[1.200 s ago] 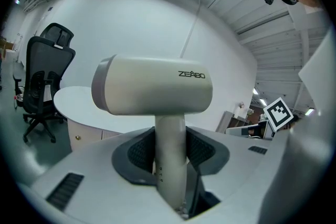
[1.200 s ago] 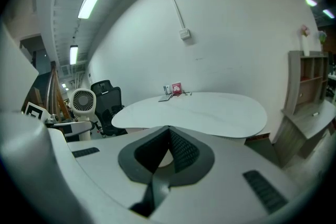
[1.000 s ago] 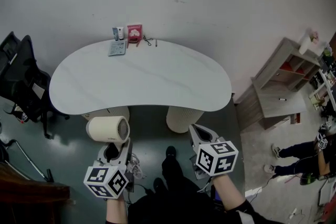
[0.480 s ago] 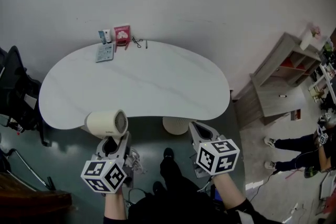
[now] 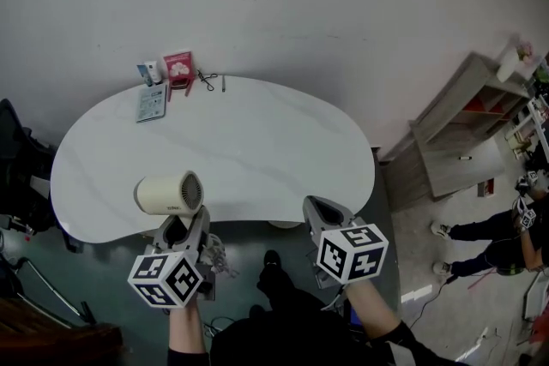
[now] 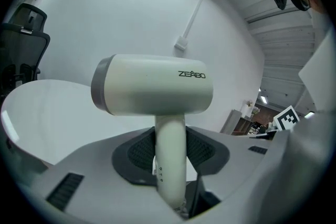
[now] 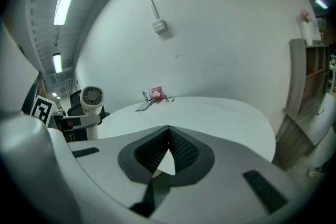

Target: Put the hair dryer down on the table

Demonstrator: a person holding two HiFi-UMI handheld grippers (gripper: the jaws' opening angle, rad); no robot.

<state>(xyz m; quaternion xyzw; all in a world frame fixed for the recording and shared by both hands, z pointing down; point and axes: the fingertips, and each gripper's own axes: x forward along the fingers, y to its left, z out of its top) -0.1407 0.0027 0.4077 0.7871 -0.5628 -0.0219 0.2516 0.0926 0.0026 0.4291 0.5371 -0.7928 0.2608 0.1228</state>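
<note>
Dryer [image 5: 169, 193] upright, handle gripped in left claw [image 5: 184, 226], table [image 5: 257, 141] just ahead; right claw [image 7: 168, 150] empty, jaws together.

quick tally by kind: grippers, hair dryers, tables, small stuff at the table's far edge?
Grippers: 2 (left gripper, right gripper)
Hair dryer: 1
Table: 1
Small items: 5 (pink box, booklet, blue-white pack, dark clip-like thing, thin stick)
Total: 9

Grey left gripper [image 5: 186, 220] and right gripper [image 5: 319, 203] bear black-and-white marker cubes [image 5: 169, 279].
</note>
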